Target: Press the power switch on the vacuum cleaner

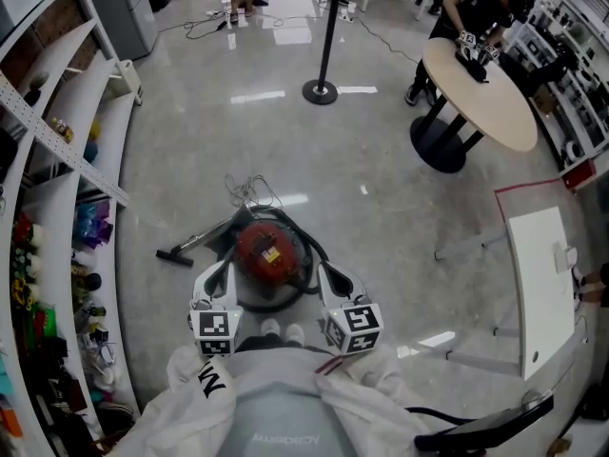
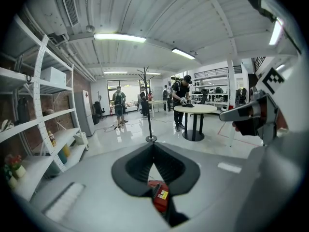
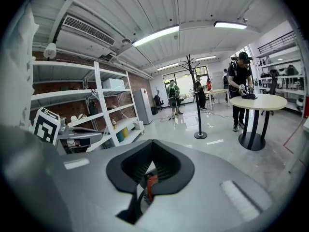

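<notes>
While both grippers are held above it, the vacuum cleaner (image 1: pixel 265 248), a round red shell, sits on the glossy grey floor (image 1: pixel 381 188) between them. It is ringed by a black hose (image 1: pixel 311 255), with the floor nozzle (image 1: pixel 176 253) lying to its left. Only the head view shows this whole outline. Each gripper view shows just a red sliver below the dark ridged pads; the left one adds a vent grille and a yellow label. The left gripper (image 2: pixel 154 145) and right gripper (image 3: pixel 151 143) have their tips together, holding nothing.
</notes>
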Available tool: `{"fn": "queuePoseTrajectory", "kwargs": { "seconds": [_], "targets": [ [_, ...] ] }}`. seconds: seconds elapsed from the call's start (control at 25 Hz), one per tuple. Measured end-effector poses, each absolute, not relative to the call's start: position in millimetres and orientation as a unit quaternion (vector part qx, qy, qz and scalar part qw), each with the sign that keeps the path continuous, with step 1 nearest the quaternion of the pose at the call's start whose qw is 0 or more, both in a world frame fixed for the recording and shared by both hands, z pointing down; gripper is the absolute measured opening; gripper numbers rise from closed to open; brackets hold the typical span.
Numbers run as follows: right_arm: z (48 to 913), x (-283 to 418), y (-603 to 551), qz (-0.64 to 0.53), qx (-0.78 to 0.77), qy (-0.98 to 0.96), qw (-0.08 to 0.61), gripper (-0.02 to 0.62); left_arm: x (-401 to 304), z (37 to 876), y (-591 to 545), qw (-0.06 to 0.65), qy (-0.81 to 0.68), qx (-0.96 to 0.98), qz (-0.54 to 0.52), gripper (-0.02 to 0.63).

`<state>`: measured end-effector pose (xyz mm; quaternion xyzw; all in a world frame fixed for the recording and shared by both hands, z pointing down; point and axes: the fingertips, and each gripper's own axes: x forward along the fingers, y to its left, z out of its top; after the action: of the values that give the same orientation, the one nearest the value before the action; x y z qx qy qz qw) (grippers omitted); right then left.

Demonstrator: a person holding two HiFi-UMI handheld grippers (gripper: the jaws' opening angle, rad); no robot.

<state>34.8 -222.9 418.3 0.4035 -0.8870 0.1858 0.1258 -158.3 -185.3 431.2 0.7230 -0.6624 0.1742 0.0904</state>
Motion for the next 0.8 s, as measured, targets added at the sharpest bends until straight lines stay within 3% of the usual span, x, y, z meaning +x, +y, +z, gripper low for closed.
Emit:
{"fn": "queuePoseTrajectory", "kwargs": {
  "seconds": [0.8],
  "targets": [
    [436.2, 49.6, -202.0, 0.201, 0.363, -0.900, 0.132, 0.000, -137.1, 433.3, -150.4, 0.101, -0.681, 0.701, 0.187, 0.000]
  ]
}}
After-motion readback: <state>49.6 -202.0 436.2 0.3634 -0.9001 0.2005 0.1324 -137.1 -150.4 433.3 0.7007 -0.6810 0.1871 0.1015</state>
